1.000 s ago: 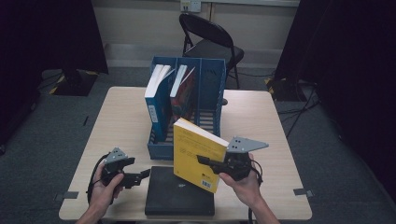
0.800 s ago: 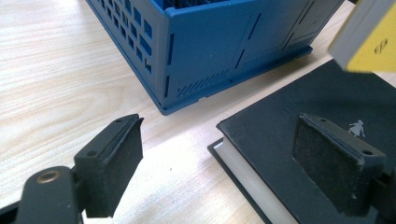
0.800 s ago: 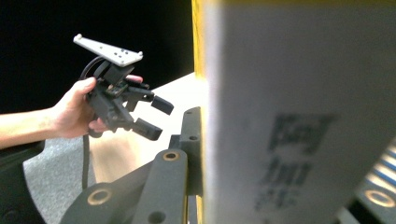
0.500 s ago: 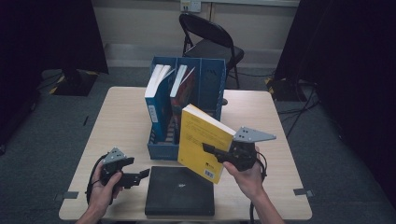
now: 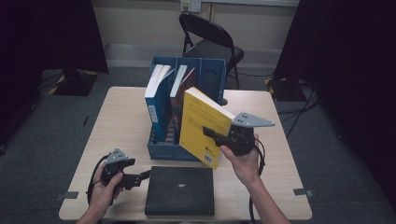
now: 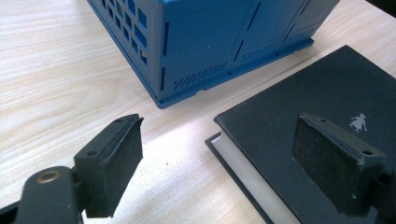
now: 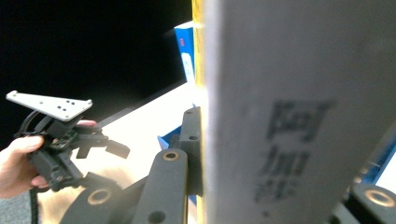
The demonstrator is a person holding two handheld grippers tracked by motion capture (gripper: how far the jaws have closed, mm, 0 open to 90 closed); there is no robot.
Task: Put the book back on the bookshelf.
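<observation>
My right gripper (image 5: 211, 132) is shut on a yellow book (image 5: 201, 125), held tilted in the air just in front of the blue file rack (image 5: 187, 150). In the right gripper view the yellow book's page edge (image 7: 280, 107) fills the frame between the jaws. My left gripper (image 5: 140, 178) stands open low over the table, at the left edge of a black book (image 5: 180, 190) lying flat. In the left gripper view one pad (image 6: 112, 163) is over the wood and the other sits over the black book (image 6: 303, 126).
The blue file rack holds several upright books (image 5: 156, 100) in its left slots. A folding chair (image 5: 210, 42) stands behind the wooden table (image 5: 116, 121). Dark curtains flank the room. The other hand's gripper (image 7: 60, 135) shows in the right gripper view.
My right gripper has lifted the yellow book up and away toward the rack's right side. The left gripper has stayed in place beside the black book.
</observation>
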